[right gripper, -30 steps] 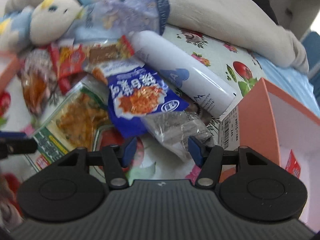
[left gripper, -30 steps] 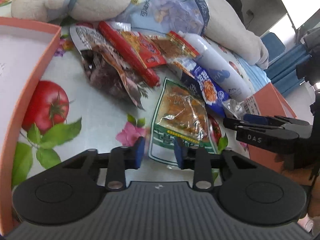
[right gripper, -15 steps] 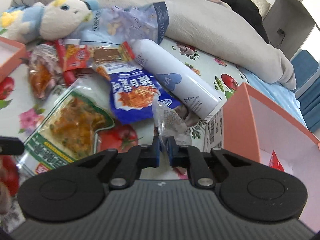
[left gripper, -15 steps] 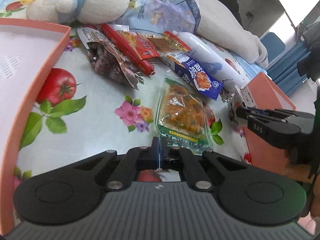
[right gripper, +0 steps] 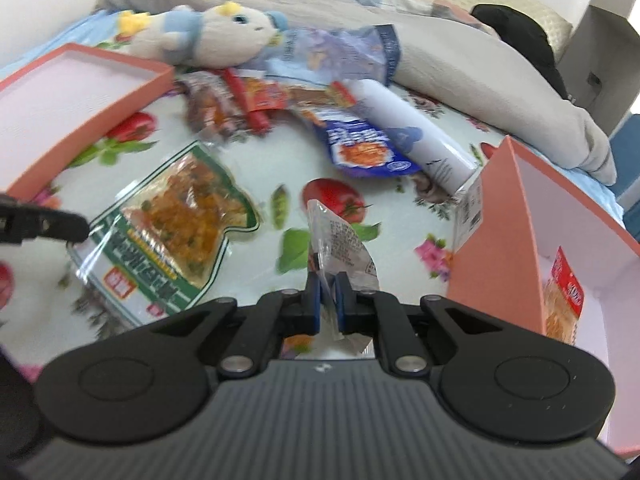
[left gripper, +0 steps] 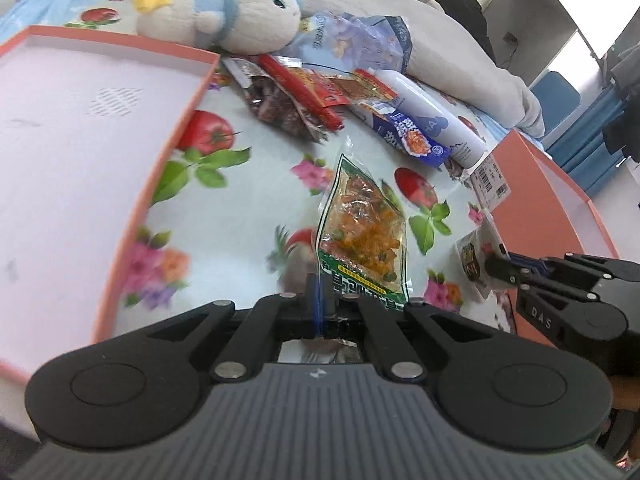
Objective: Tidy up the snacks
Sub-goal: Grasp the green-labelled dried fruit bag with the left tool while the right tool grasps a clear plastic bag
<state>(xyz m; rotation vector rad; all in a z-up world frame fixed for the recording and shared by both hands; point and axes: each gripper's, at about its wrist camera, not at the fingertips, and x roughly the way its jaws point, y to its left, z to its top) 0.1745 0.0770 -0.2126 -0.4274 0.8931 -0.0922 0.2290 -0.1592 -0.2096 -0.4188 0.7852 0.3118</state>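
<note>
My left gripper [left gripper: 322,300] is shut on the near edge of a green-bordered snack pack [left gripper: 362,240], lifted off the floral cloth; it also shows in the right wrist view [right gripper: 176,224]. My right gripper [right gripper: 328,300] is shut on a small clear silvery packet [right gripper: 340,240], held beside the orange box [right gripper: 492,232]; the packet shows in the left wrist view [left gripper: 476,256] too. More snacks lie in a pile at the back: a blue packet [left gripper: 412,136], a red stick [left gripper: 300,92], a dark pouch [left gripper: 276,108].
An orange box lid [left gripper: 160,152] lies at the left. The orange box at the right holds a red snack pack [right gripper: 564,292]. A white bottle [right gripper: 408,136], a plush toy [left gripper: 224,20] and a grey blanket [right gripper: 460,68] lie behind the pile.
Both grippers closed from open onto their packets, then pulled back and up. The green pack and the small silvery packet have left the pile with them.
</note>
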